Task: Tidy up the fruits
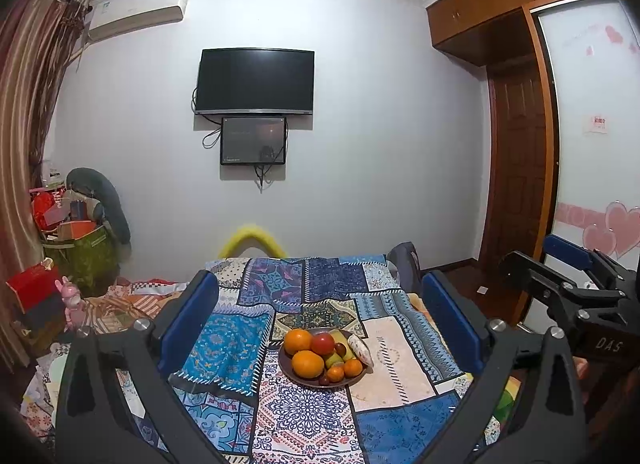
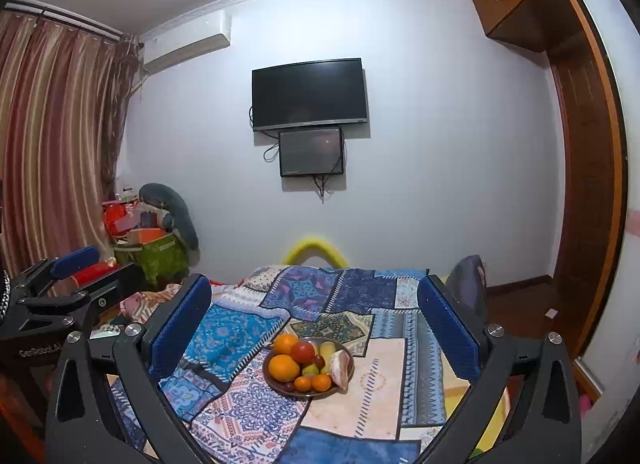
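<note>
Both grippers held wide apart, nothing btwn the jaws: left gripper and right gripper each frame the fruit plate from well back, pads clear of it. Right gripper also visible at the right edge of the left wrist view; left one at the left edge of the right wrist view.

Plate sits on a patchwork cloth, blue/white/pink squares, approx. mid-surface. In it: two big oranges, a red apple, small mandarins at the near rim, a few dark small fruits, smth green-yellow in the middle, and a pale pink-white piece leaning on the right rim. All fruit is piled on the plate, none on the cloth.

Nothing lies btwn grippers and plate. Around: wall TV w/ a smaller screen under it, AC unit top left, striped curtain, boxes and clutter left, yellow curved thing past the far edge, wooden wardrobe right.
</note>
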`<state>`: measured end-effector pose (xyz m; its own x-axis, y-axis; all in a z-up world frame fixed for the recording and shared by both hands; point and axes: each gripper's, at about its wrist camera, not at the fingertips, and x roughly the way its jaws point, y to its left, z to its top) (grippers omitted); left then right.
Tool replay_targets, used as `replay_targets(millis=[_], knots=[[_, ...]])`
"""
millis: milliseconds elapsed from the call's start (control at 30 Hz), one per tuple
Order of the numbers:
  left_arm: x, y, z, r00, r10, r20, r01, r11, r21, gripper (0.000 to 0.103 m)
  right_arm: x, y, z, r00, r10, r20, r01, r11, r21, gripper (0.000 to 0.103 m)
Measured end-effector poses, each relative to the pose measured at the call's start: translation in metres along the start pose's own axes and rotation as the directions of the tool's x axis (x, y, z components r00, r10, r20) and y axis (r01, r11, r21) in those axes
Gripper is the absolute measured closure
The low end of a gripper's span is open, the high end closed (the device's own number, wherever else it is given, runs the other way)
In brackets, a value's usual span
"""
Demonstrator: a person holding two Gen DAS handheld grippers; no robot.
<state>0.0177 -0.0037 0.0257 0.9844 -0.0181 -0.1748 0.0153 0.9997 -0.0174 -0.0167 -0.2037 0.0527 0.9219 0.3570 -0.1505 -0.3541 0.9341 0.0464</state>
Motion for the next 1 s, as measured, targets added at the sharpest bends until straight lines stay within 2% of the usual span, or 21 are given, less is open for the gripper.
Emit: replay_targets(millis=[1000], knots=[[0.0012,-0.0036,0.0022,0.999,-0.032,-0.014,0.032,0.999,-0.003,0.000,-0.0022,0.0004,0.0011,1.000,-0.016,0.008,0.016,1.000,0.001,0.000]])
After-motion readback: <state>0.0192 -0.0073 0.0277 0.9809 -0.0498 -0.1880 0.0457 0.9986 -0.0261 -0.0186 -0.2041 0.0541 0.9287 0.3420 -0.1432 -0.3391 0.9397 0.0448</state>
